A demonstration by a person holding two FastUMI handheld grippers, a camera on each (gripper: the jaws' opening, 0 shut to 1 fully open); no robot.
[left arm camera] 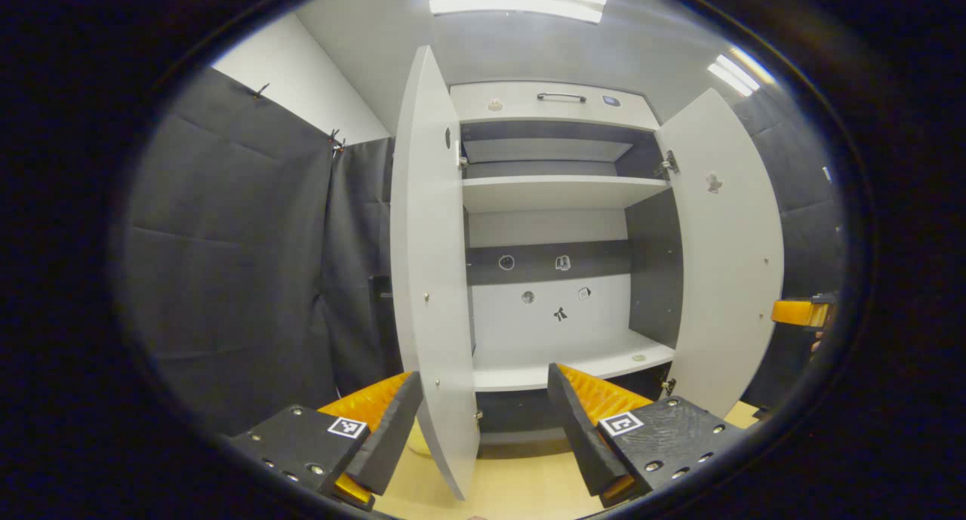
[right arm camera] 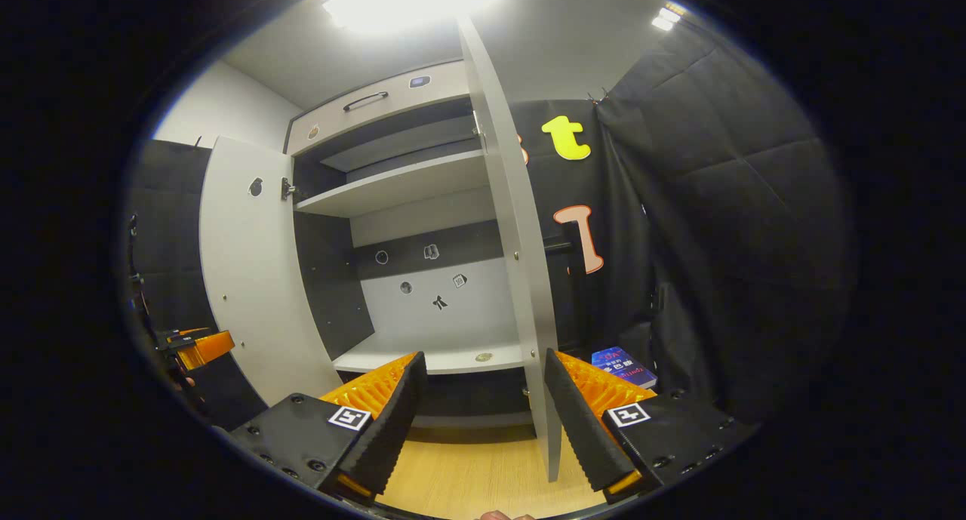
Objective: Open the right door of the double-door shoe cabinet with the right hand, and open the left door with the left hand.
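I am seeing the shoe cabinet (left arm camera: 555, 101) showing pale grey-white on its outer panels, with both the left door (left arm camera: 434, 278) and the right door (right arm camera: 521, 278) wearing that same flat off-white. Inside, the side walls are reading dark charcoal, the shelves (left arm camera: 555, 192) are showing white, and the back panel (left arm camera: 547, 263) is running in white with 1 dark grey band across it, carrying small black-and-white stickers. The floor (right arm camera: 483, 467) is glowing light yellowish wood grain. A book (right arm camera: 625, 365) is lying there, showing blue. The booth wall (left arm camera: 226, 263) is hanging black with a quilted, square-stitched pattern.
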